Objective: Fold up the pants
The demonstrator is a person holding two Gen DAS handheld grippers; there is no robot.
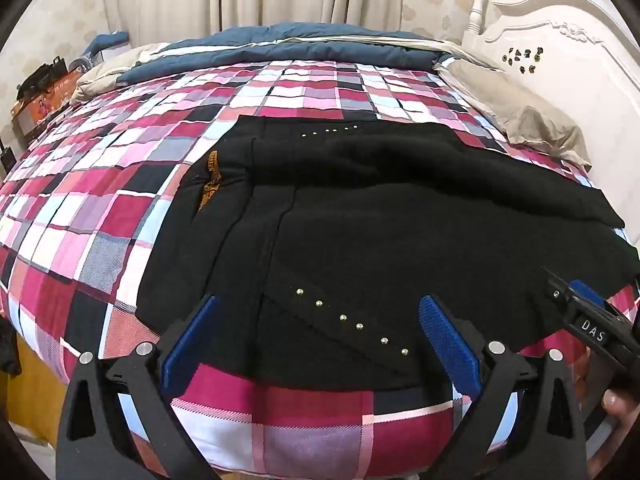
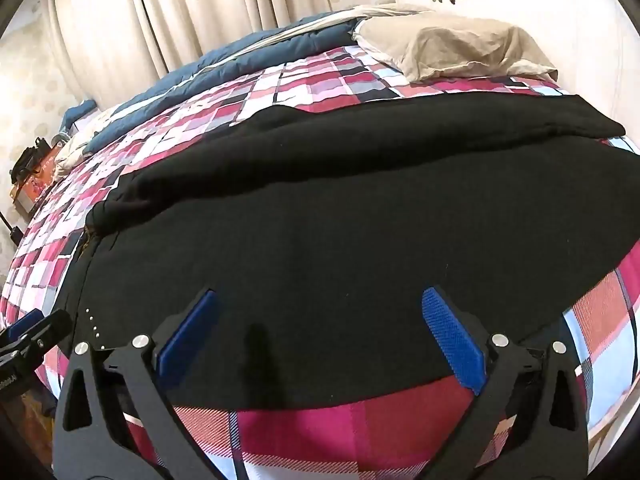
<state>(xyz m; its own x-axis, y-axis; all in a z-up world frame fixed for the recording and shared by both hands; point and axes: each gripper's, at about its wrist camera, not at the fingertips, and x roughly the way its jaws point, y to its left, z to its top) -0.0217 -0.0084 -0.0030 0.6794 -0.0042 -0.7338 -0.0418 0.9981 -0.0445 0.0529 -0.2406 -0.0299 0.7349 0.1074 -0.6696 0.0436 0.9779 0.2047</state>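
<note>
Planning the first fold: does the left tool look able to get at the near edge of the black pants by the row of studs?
Probably yes. The left tool is open right above the pants' near edge and studs, with nothing between.

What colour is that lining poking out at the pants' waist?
Orange-brown lining against black pants; clearest in the left wrist view.
</note>
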